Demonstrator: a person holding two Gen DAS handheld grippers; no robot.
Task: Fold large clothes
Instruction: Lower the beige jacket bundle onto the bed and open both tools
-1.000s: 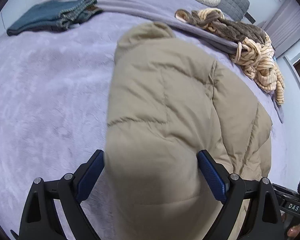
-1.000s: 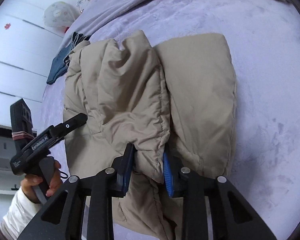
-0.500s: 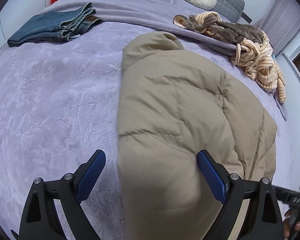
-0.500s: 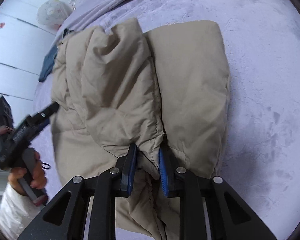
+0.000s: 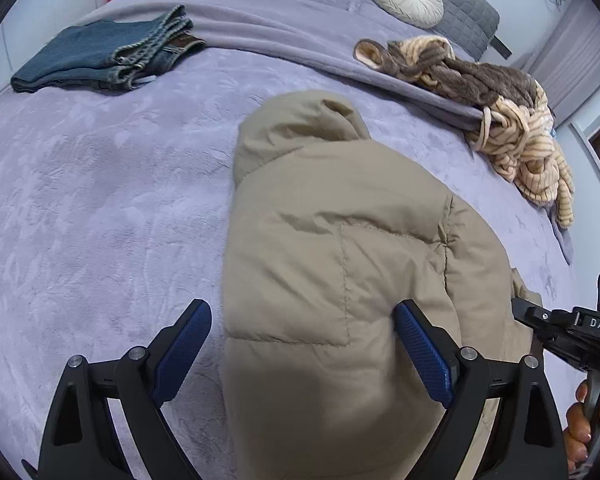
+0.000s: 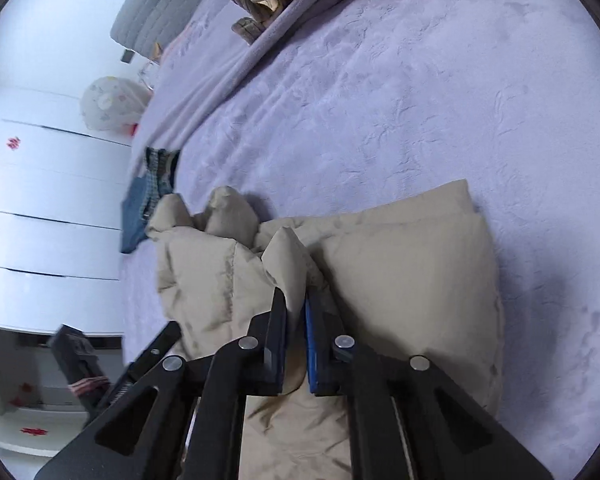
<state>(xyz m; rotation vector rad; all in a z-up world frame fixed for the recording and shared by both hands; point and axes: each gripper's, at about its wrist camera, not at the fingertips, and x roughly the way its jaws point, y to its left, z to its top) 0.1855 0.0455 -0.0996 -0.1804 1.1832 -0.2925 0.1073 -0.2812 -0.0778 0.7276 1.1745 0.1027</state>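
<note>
Right wrist view shows our right gripper [image 6: 296, 316] closing on a fold of the coat [image 6: 412, 280] on the bed [image 6: 420, 100]. Our left gripper [image 5: 300, 344] is spread wide around it. Next we should pull this fold across.

The jacket [image 5: 340, 280] runs off the bottom edge of both wrist views, so its near end is unseen. In the left view the right gripper [image 5: 560, 328] is cut by the right edge, and only fingertips of the hand [image 5: 584, 428] holding it show. In the right view the left gripper [image 6: 100, 364] is blurred, and the jacket hides most of the jeans [image 6: 144, 204].
</note>
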